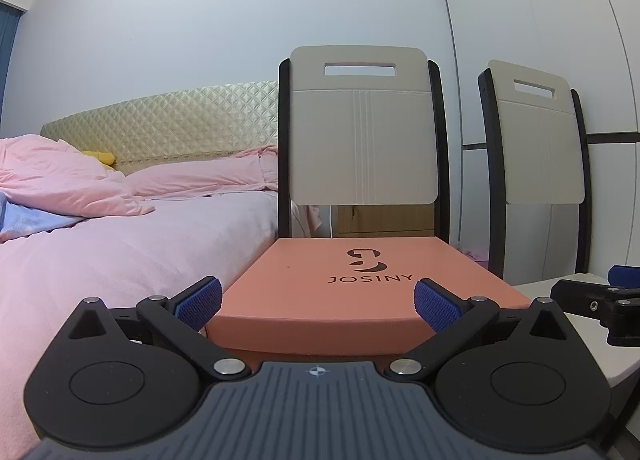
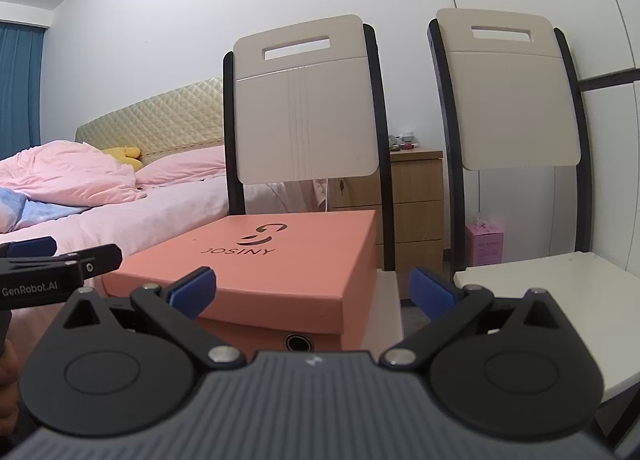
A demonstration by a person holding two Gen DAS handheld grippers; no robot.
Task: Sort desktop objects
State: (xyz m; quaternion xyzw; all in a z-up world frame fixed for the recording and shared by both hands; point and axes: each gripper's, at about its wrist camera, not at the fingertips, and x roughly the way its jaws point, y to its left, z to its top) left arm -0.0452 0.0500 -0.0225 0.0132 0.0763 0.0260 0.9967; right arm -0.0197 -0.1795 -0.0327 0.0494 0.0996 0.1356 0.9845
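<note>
Left tongs (image 1: 318, 302): spread — empty.
Right tongs (image 2: 312, 292): spread — empty.
Box (image 1: 360, 284): orange, lidded, directly ahead of both tongs, on chair (image 2: 386, 300).

The salmon-coloured box (image 1: 360, 284), printed "JOSINY" on its lid, sits on the seat of the left chair (image 2: 386, 300). It covers most of that seat; a pale strip remains bare along the seat's right edge. The lid is on. A round eyelet shows in the box wall facing the right wrist camera.

The right chair's seat (image 2: 560, 292) is white and stands just beside the first, with a narrow gap between the two.

Beside the left chair's left edge stands the bed (image 1: 120, 252). On it lie a pink duvet (image 1: 60, 179), pink pillows (image 2: 184, 167), a blue cloth (image 2: 44, 211) and a yellow soft item (image 2: 124, 153) by the headboard.
</note>
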